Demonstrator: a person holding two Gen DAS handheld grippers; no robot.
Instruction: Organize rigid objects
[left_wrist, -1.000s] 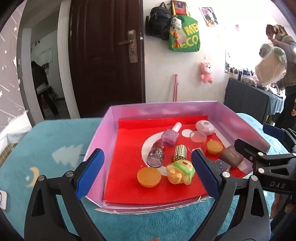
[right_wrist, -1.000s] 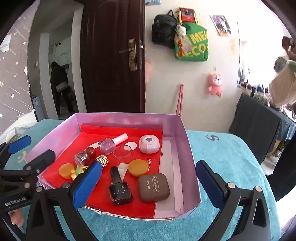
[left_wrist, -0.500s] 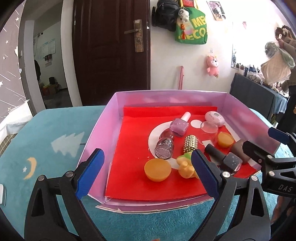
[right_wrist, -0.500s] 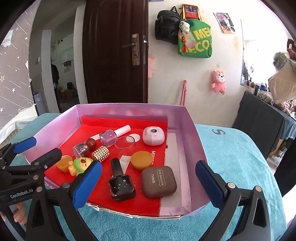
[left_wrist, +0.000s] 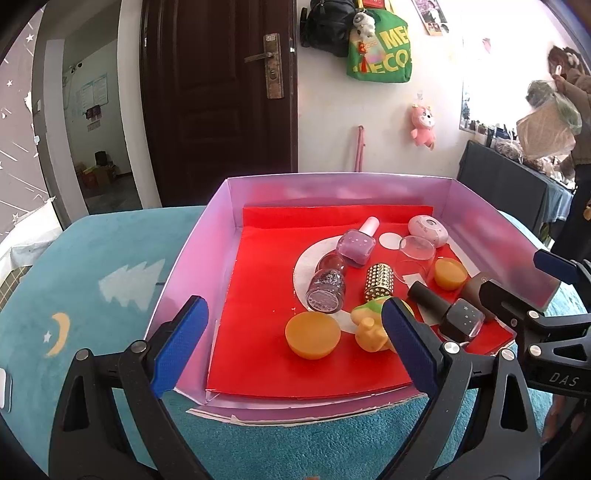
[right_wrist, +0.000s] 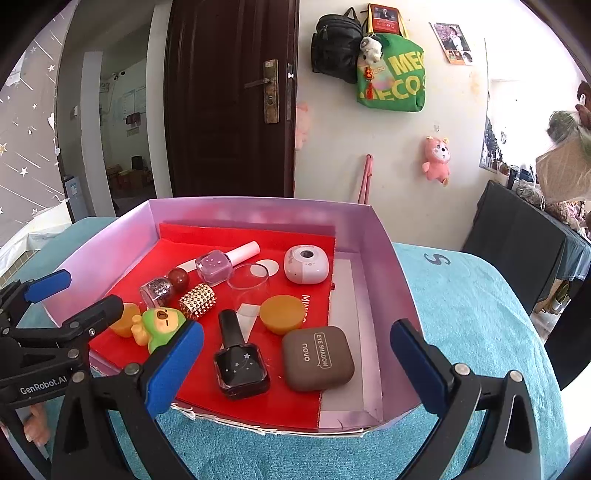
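Both my jaws stand released and empty: my left gripper (left_wrist: 295, 343) hangs over the near left part of the pink box (left_wrist: 192, 254), my right gripper (right_wrist: 295, 365) over its near right corner. The box sits on a teal blanket (right_wrist: 472, 295) and is lined with a red sheet (left_wrist: 258, 295).

On that sheet, between my left fingers, lies an orange round cap (left_wrist: 313, 334), and just beside it a green and yellow toy figure (right_wrist: 159, 325), partly behind my right-hand finger in the left view. Behind those lie a glitter nail polish bottle (left_wrist: 327, 284) on its side, a gold studded cylinder (left_wrist: 378, 282) and a lilac nail polish bottle (right_wrist: 214, 266) with a white cap, also lying flat. A clear round lid (right_wrist: 247, 280) and a white and pink rounded case (right_wrist: 306, 265) sit further back. A second orange cap (right_wrist: 282, 314) lies mid-sheet.

Between my right fingers I see a black nail polish bottle (right_wrist: 240, 365) lying with its cap pointing away, and touching or nearly touching its side a brown eye shadow case (right_wrist: 317, 358).

Beyond the box are a dark door (right_wrist: 229, 110), a green bag (right_wrist: 391, 77) on the wall and a pink plush (right_wrist: 437, 158). A person's hand (right_wrist: 35, 424) shows at the lower left edge of the right view.
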